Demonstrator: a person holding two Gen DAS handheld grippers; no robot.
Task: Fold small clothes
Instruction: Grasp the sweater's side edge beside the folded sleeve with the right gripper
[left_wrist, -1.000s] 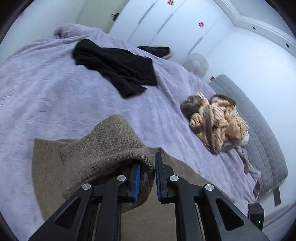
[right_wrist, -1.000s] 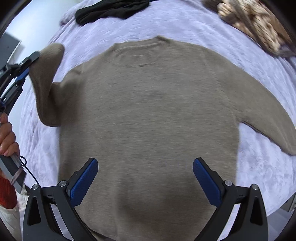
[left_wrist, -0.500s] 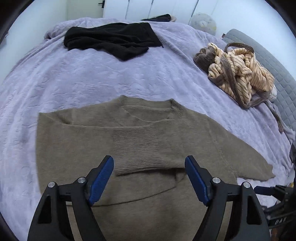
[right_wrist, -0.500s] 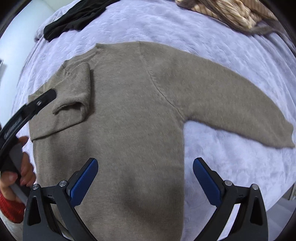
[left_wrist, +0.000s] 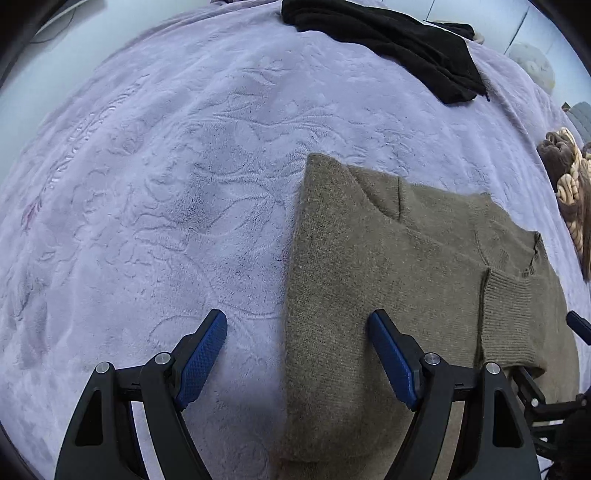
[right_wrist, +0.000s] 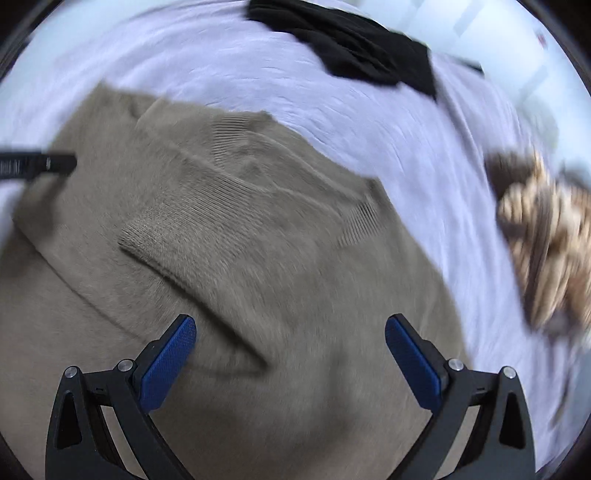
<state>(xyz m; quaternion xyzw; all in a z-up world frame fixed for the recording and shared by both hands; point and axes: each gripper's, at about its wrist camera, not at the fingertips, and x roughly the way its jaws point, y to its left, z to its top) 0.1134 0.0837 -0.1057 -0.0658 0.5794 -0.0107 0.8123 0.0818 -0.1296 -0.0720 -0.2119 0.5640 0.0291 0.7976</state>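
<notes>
Both grippers, left (left_wrist: 297, 356) and right (right_wrist: 290, 356), gape wide, empty; fuzzy knit sweater (left_wrist: 388, 295) flat ahead, collar far, ribbed cuff folded inward.

No legible text anywhere; only blurred, unreadable white lettering on the left gripper (right_wrist: 37, 164)

Both wrist cameras look steeply down, from close above, onto the flat olive-brown knitted sweater (left_wrist: 388, 295) (right_wrist: 258, 258). The left view sits over its folded left edge, half over the lavender embossed bedspread (left_wrist: 147, 184). The right view, motion-blurred, hangs above its collar. Both share the crumpled black garment (left_wrist: 388, 40) (right_wrist: 351, 44) beyond the sweater.
</notes>
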